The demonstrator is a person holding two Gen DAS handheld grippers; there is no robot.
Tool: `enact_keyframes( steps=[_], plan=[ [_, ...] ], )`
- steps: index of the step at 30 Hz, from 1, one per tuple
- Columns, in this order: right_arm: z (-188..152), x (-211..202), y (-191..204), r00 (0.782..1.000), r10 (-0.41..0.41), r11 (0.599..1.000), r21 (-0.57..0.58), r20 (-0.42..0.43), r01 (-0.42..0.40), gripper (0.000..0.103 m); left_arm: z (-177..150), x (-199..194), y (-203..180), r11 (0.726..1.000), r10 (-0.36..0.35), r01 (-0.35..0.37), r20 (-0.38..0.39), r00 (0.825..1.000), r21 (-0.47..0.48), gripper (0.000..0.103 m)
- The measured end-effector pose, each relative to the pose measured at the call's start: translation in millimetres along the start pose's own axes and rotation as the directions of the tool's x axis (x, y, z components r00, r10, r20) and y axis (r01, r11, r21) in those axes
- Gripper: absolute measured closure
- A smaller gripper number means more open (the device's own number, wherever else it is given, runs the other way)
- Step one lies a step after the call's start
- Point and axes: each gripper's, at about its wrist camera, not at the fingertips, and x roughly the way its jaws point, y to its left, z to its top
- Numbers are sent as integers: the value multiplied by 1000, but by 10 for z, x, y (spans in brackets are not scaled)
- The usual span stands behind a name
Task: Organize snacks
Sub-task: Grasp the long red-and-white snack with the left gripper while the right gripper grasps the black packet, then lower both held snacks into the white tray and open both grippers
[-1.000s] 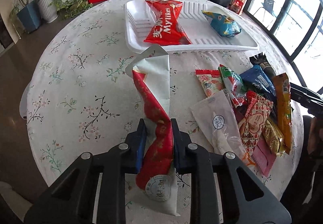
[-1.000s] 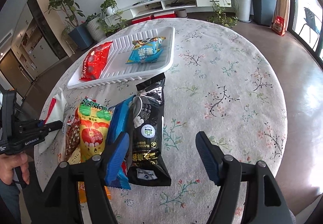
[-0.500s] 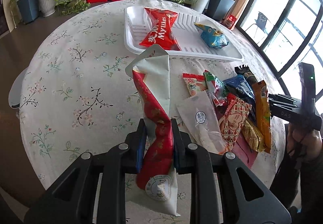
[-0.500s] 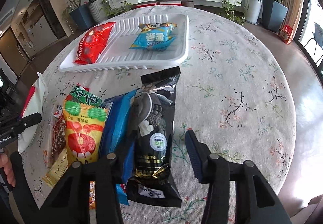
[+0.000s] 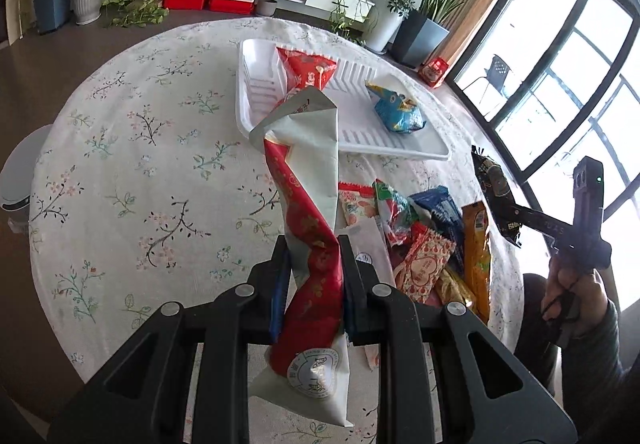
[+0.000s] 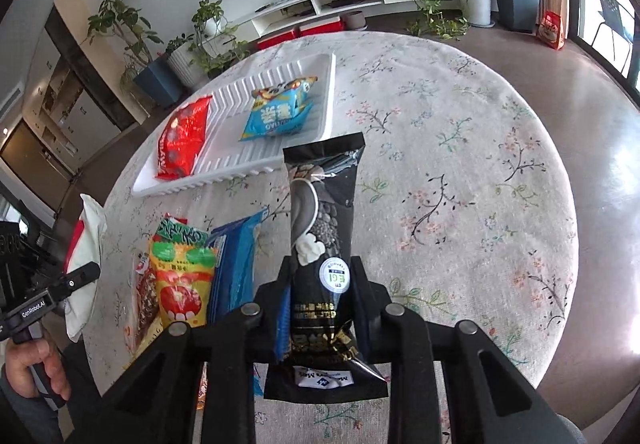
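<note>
Round floral-clothed table (image 6: pixel 460 172), white ridged tray (image 6: pixel 276 160), loose snack packets (image 5: pixel 420 236), perhaps overlapping

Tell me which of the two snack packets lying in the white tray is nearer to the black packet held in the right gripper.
The blue packet: it lies at the tray's right end, just beyond the black packet's top. The red packet lies at the far left end.

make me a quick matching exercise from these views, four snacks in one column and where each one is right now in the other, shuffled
Snacks:
1. red-and-white packet
2. black packet
3. light blue bag
4. yellow packet

Places:
A. lying in the white tray
B. between the right gripper pads, which are closing on it
C. in the pile on the tablecloth
D. clamped in the left gripper

Pairs: 1-D, 2-B, 3-A, 4-C
</note>
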Motion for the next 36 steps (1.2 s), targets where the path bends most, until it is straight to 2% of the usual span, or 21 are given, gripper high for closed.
enact_keyframes(
  steps=[5, 9, 12, 14, 15, 20, 23, 27, 32, 36],
  plan=[
    [283, -321, -241, 995, -9, 996, 88, 100, 0, 76, 340, -178, 12, 1000, 4, -5, 60, 998, 9, 83],
    [605, -606, -317, 980, -18, 991, 135, 200, -10, 76, 731, -243, -136, 998, 1, -7, 93, 996, 64, 84],
    [861, -734, -144, 969, 11, 994, 98, 247, -36, 76, 994, -152, -296, 994, 8, -19, 93, 996, 109, 89],
    [988, -731, 51, 966, 27, 998, 48, 256, -41, 76, 1116, 43, -333, 992, 17, -24, 57, 998, 120, 99],
    [1034, -703, 143, 966, 42, 998, 28, 256, -50, 76, 1154, 137, -323, 993, 26, -31, 45, 999, 116, 100],
    [1132, -500, 432, 969, 70, 997, -36, 238, -63, 76, 1278, 461, -197, 997, 27, -29, 29, 999, 78, 101],
    [1155, -328, 497, 977, 78, 997, -42, 199, -70, 76, 1353, 536, -174, 995, 48, -51, 32, 998, 88, 101],
    [1190, -66, 692, 985, 95, 992, -101, 141, -81, 76, 1443, 747, 7, 997, 61, -62, 18, 998, 54, 101],
    [1290, 487, 1007, 996, 88, 985, -153, 35, -82, 76, 1506, 1021, 108, 995, 72, -72, 5, 997, 75, 101],
    [1303, 975, 1232, 997, 49, 981, -186, -56, -58, 76, 1536, 1317, 142, 989, 121, -115, -54, 991, 95, 101]
  ],
)
